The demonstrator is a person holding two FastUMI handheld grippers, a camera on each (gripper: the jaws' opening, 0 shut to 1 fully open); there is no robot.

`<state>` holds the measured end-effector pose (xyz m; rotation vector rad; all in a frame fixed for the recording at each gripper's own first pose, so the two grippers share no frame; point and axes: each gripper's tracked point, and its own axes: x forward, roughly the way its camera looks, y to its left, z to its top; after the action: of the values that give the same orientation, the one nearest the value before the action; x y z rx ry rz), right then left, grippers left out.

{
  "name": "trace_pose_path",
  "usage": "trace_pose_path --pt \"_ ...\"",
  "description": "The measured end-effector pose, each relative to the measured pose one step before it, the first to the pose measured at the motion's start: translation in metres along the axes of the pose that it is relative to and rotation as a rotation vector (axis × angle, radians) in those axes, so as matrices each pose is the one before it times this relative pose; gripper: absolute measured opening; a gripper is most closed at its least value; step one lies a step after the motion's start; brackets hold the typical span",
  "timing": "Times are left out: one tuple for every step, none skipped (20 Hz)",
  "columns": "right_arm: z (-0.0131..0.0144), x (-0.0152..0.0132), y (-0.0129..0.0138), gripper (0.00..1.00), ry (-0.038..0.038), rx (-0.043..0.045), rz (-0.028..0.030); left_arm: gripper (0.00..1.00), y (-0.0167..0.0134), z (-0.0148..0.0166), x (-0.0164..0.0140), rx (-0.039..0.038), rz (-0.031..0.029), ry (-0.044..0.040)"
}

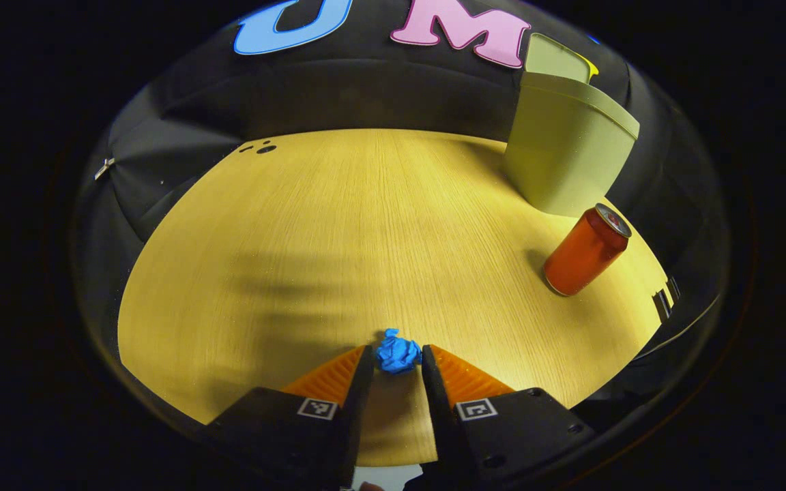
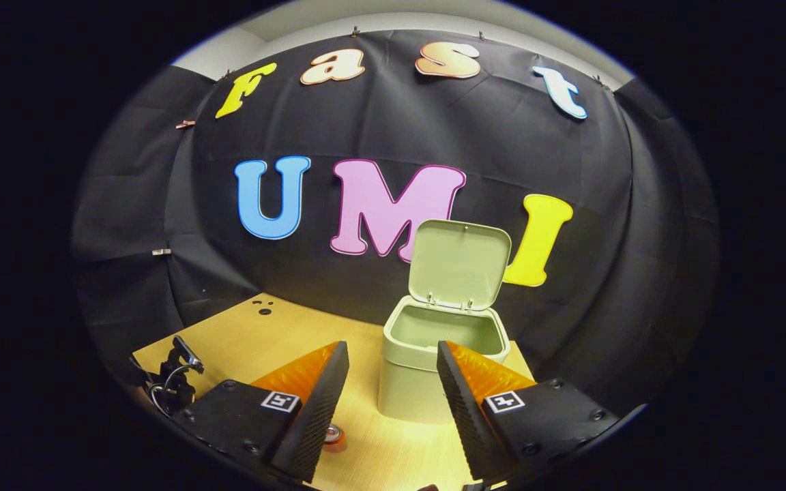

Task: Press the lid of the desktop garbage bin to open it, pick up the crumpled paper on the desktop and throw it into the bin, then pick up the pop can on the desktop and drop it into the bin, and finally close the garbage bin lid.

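Blue paper [image 1: 398,352] sits on the table [image 1: 338,232], right at the tips of the left tongs [image 1: 396,360], wedged between them; can't tell if both fingers actually press it. Can [image 1: 585,251] stands far right, just beside the bin [image 1: 567,153]. Bin lid [image 2: 460,264] is up, bin's open. Right tongs [image 2: 393,365] hang wide apart in front of the bin, holding nothing.

Left gripper [image 1: 398,361] low over wooden desktop [image 1: 338,232], fingers flanking blue crumpled paper [image 1: 398,352]; contact unclear. Orange pop can [image 1: 585,251] upright near green garbage bin [image 1: 567,146], far right.
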<state>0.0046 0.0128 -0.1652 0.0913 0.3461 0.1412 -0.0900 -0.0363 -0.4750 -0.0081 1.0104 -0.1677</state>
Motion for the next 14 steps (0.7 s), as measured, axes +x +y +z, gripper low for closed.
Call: trace_pose_path --pt "-0.00316 0.00127 0.00146 0.83 0.00817 -0.00037 0.00437 0.47 0.00054 -0.00113 0.00081 0.00485 -0.00247 0.00072" --pt "-0.00282 -0.00035 0.00128 0.83 0.00703 0.00121 0.00362 0.37 -0.00138 -0.00046 -0.00125 0.00405 -0.01131 0.00157" --pt "-0.00220 -0.00049 0.00241 0.83 0.00501 0.00339 0.00465 0.37 -0.00046 0.00108 -0.00150 0.00405 -0.00961 -0.00211" --pt "-0.00181 -0.00007 0.00079 0.83 0.00338 0.00395 0.00301 0.31 0.00006 0.00260 -0.00136 0.00534 -0.00443 -0.00539" --pt "-0.00161 -0.00017 0.00107 0.83 0.00274 0.00246 0.00276 0.31 -0.00100 0.00182 -0.00161 0.00477 -0.00705 -0.00614" --pt "-0.00197 0.00078 0.00064 0.83 0.00291 -0.00035 0.00105 0.34 -0.00031 0.00378 -0.00227 0.00547 -0.00423 -0.00778" --pt "-0.00198 -0.00089 0.00101 0.83 0.00264 -0.00323 0.00084 0.34 -0.00122 0.00388 -0.00212 0.00768 -0.00342 -0.01197" --pt "-0.00301 0.00035 0.00045 0.83 0.00516 -0.00444 0.00314 0.34 -0.00142 0.00517 -0.00307 0.01050 -0.00335 -0.01280" --pt "-0.00290 0.00015 0.00108 0.83 0.00469 -0.00338 0.00394 0.30 -0.00057 0.00772 -0.00330 0.01121 -0.00245 -0.01609" --pt "-0.00390 -0.00086 0.00205 0.83 0.00683 -0.00426 0.00517 0.30 -0.00162 0.01129 -0.00306 0.00930 -0.00468 -0.02076" --pt "-0.00506 0.00004 0.00222 0.83 0.00724 -0.00346 0.00629 0.34 -0.00199 0.01165 -0.00417 0.00587 -0.00718 -0.02570" --pt "-0.00349 -0.00036 0.00195 0.83 0.00677 -0.00101 0.00515 0.34 -0.00161 0.01531 -0.00489 0.00382 -0.00394 -0.03214" --pt "-0.00346 0.00005 0.00152 0.83 0.00559 0.00198 0.00436 0.34 -0.00078 0.01698 -0.00407 -0.00135 -0.00440 -0.03636" --pt "-0.00401 0.00016 0.00149 0.83 0.00815 0.00531 0.00564 0.34 -0.00203 0.01885 -0.00400 -0.00559 -0.00713 -0.03742"
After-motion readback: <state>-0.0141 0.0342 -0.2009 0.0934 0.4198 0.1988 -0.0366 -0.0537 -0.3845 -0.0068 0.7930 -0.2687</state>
